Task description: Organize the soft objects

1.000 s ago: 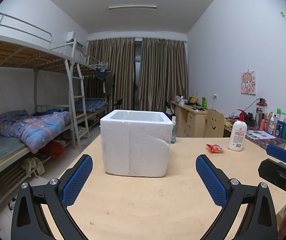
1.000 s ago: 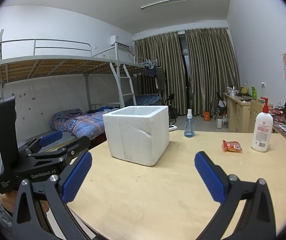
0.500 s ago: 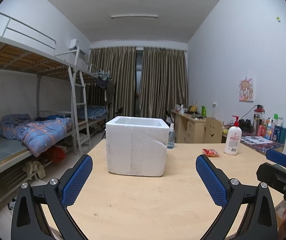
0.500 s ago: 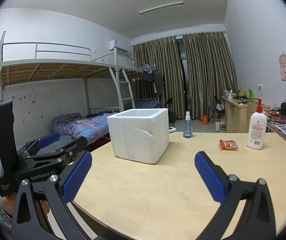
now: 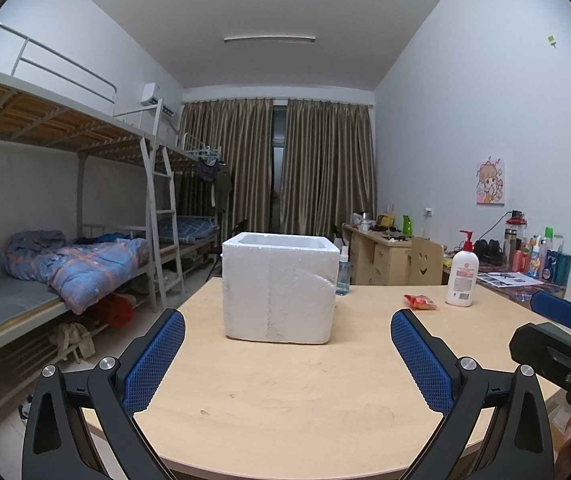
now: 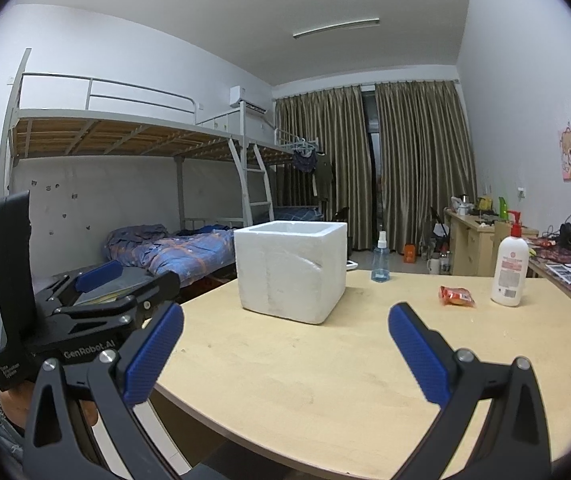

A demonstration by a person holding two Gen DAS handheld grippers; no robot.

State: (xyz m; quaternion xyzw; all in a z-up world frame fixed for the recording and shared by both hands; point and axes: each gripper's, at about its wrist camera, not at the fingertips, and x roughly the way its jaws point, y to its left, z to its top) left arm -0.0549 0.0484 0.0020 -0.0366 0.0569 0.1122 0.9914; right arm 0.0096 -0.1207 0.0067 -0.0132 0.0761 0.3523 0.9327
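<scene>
While both grippers hang over the near edge of the table (image 5: pixel 285 392), the view has dropped and levelled over the last second: the foam box (image 5: pixel 277 288) now sits at the middle of the left wrist frame, lower than it did, and more ceiling shows above the curtains. Nothing on the table has shifted.

The left gripper (image 5: pixel 287 360) has its jaws spread wide with nothing between them. The right gripper (image 6: pixel 285 348) is the same, wide and empty.

The box stands upright, open at the top, and its inside cannot be seen from this height. A small red packet (image 6: pixel 456 296) lies on the wood right of centre, just beside the white pump bottle (image 6: pixel 509 270). A blue spray bottle (image 6: pixel 380 258) stands behind the box.

With the inside hidden, the scene fits either soft things already packed away or a sort with the packet to go; the change is only a steadier look.
</scene>
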